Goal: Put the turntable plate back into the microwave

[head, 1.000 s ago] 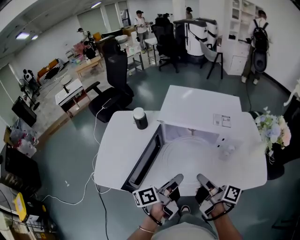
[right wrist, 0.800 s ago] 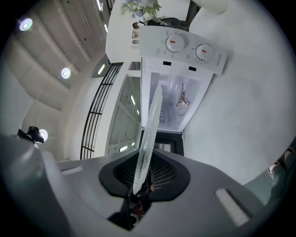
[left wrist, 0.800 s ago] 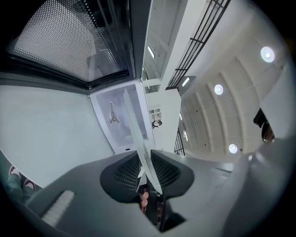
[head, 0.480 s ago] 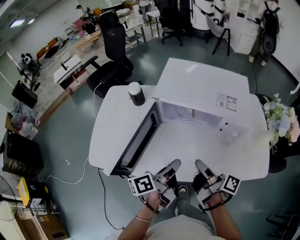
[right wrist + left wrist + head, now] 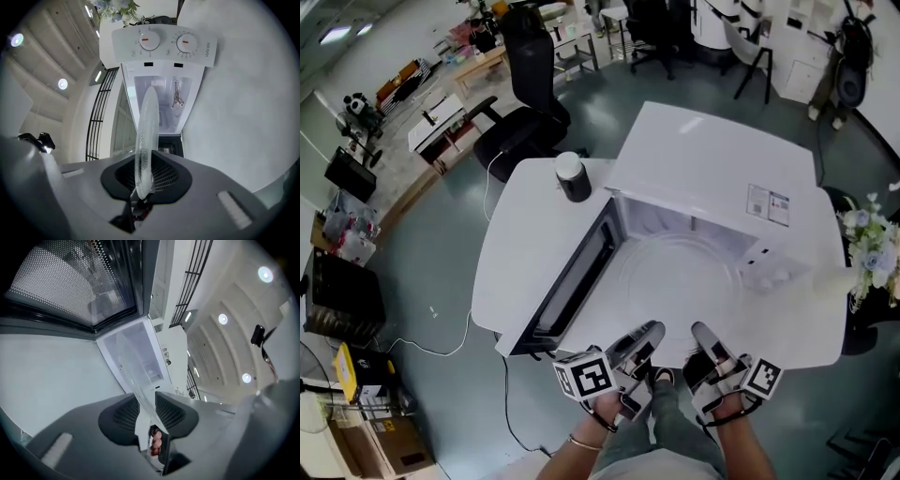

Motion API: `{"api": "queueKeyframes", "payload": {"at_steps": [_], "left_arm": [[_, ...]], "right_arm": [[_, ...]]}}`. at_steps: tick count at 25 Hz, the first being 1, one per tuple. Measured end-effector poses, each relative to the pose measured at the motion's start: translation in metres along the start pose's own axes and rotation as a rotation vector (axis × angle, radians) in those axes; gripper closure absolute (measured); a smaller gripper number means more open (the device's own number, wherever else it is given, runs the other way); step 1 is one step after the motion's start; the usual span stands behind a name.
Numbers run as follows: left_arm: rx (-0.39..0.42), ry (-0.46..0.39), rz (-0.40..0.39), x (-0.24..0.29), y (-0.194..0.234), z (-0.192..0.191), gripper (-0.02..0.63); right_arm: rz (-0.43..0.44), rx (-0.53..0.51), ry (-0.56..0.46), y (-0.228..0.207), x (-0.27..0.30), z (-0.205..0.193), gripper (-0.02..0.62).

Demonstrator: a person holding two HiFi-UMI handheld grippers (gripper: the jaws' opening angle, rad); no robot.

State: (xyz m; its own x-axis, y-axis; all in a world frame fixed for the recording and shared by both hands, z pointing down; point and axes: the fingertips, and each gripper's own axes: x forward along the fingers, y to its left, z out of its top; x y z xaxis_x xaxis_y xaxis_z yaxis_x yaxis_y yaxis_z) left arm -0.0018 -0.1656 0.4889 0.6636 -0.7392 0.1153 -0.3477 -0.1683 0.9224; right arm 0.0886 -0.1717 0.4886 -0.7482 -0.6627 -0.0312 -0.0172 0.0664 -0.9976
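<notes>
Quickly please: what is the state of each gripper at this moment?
Left gripper: closed, holding the turntable plate by its edge.
Right gripper: closed, holding the same plate by its edge.

Bright, even indoor light is filling the head view. The white table [image 5: 520, 253] and the microwave [image 5: 712, 173] are reflecting it strongly, so the clear turntable plate [image 5: 675, 286] ahead of the left gripper [image 5: 639, 343] and the right gripper [image 5: 705, 339] is nearly melting into the white. Shadows there are looking faint and soft. In both gripper views round ceiling lamps [image 5: 223, 318] are glaring off to the side of the jaws, the wide lens is bending straight lines, and the corners are going black. Close to the jaws the plate rim is looking blurred, while the microwave beyond is appearing sharper.
</notes>
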Motion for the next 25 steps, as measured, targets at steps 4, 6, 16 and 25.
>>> {"api": "queueKeyframes", "payload": {"at_steps": [4,6,16,25], "left_arm": [[0.099,0.004,0.055,0.005,0.005,0.001,0.481],[0.128,0.006,0.074,0.008,0.008,0.001,0.468],[0.237,0.012,0.180,0.001,0.023,0.002,0.433],[0.439,0.017,0.301,-0.017,0.033,0.010,0.466]], "right_arm": [[0.016,0.011,-0.009,-0.006,0.004,0.003,0.549],[0.019,0.014,-0.014,-0.010,0.005,0.005,0.549],[-0.007,0.013,-0.023,-0.025,0.018,0.013,0.549],[-0.023,0.009,-0.040,-0.039,0.031,0.024,0.549]]}}
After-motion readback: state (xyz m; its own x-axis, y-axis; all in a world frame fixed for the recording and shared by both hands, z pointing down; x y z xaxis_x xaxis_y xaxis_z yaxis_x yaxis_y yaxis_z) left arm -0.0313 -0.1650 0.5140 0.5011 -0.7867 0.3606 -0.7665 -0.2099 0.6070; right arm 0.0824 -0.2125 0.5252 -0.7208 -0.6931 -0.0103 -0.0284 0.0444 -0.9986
